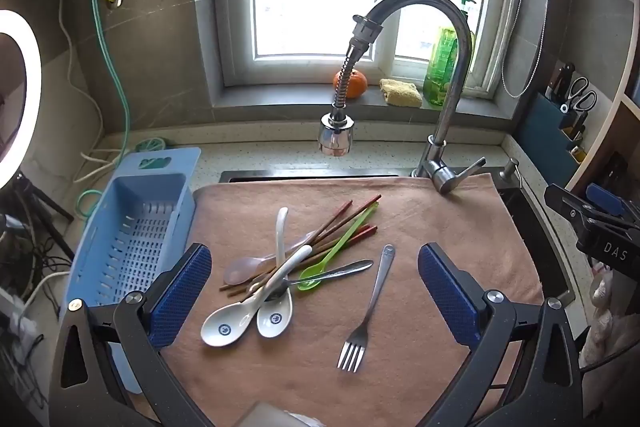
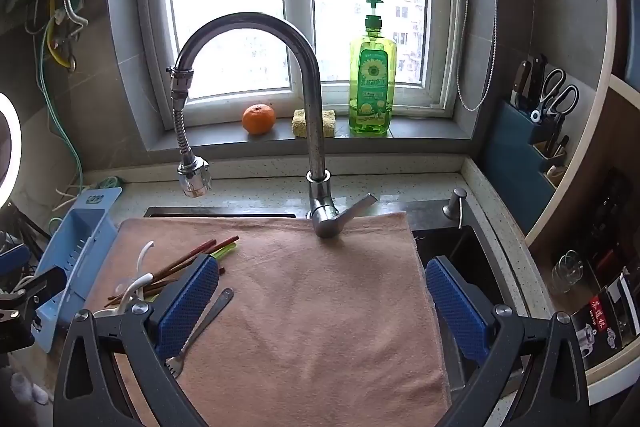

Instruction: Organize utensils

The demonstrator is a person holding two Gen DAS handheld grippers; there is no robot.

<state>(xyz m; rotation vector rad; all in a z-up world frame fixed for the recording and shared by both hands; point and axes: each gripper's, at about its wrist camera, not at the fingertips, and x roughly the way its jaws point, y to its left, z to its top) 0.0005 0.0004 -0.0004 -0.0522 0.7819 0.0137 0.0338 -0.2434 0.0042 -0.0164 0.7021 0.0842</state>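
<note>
A towel (image 1: 420, 219) covered the sink, prob. as a soft sorting surface. One blue basket (image 1: 136, 227) sat on the worktop at 9 o'clock, likely the drop-off. The utensils lay heaped mid-towel: approx. 6 chopsticks (image 1: 340, 223), 2 white spoons (image 1: 240, 311), 1 fork (image 1: 370, 303). The left claw (image 1: 314, 291) and right claw (image 2: 322, 307) hung released, both empty.

From my left gripper (image 1: 315, 291), jaws wide apart, the utensil pile (image 1: 296, 259) lies at twelve o'clock and the fork (image 1: 366, 311) at one. The faucet (image 1: 440, 67) arches overhead at one o'clock. The blue basket (image 1: 136, 227) lies open at ten. Bare towel (image 2: 320, 307) fills my right gripper's (image 2: 322, 303) gap.
</note>
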